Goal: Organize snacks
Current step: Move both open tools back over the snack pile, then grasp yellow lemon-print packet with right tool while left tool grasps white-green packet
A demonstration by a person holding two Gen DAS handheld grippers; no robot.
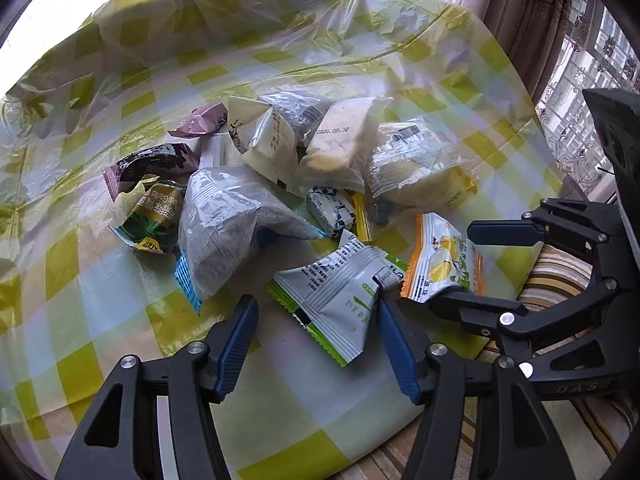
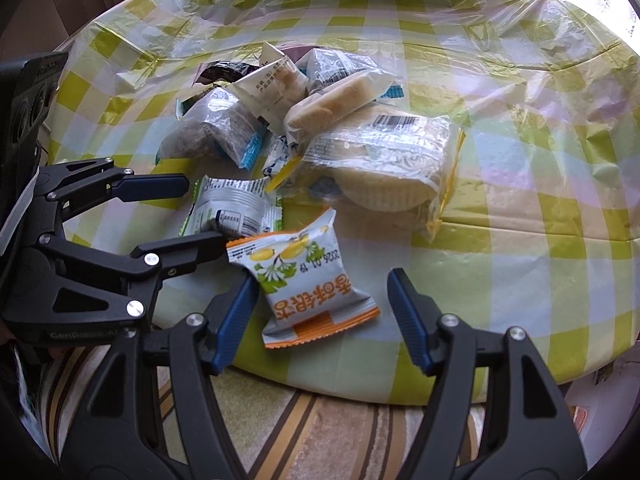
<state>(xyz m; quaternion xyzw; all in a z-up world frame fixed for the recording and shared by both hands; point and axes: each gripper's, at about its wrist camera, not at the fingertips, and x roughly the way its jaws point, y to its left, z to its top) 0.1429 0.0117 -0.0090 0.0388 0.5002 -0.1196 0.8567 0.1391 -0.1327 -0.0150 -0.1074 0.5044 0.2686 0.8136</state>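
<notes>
A heap of wrapped snacks (image 1: 280,168) lies on a round table with a green-checked plastic cloth (image 1: 100,280). My left gripper (image 1: 316,300) is open, its jaws either side of a grey-and-green packet (image 1: 340,296); the right finger (image 1: 394,332) touches its edge. My right gripper (image 2: 322,276) is open around a white-and-orange packet (image 2: 308,280) with a yellow fruit picture; it also shows in the left wrist view (image 1: 444,256). Each gripper shows in the other's view, the right one (image 1: 480,264) and the left one (image 2: 196,212). The grey-and-green packet (image 2: 236,208) lies between the left gripper's fingers there.
Behind lie a large clear pastry bag (image 2: 384,160), a grey crumb bag with blue edges (image 1: 228,224), a green packet (image 1: 154,216), purple packets (image 1: 152,164) and pale cakes (image 1: 340,140). The table's front edge (image 2: 360,392) is close, with a striped rug (image 2: 320,440) below. Curtains (image 1: 520,12) hang behind.
</notes>
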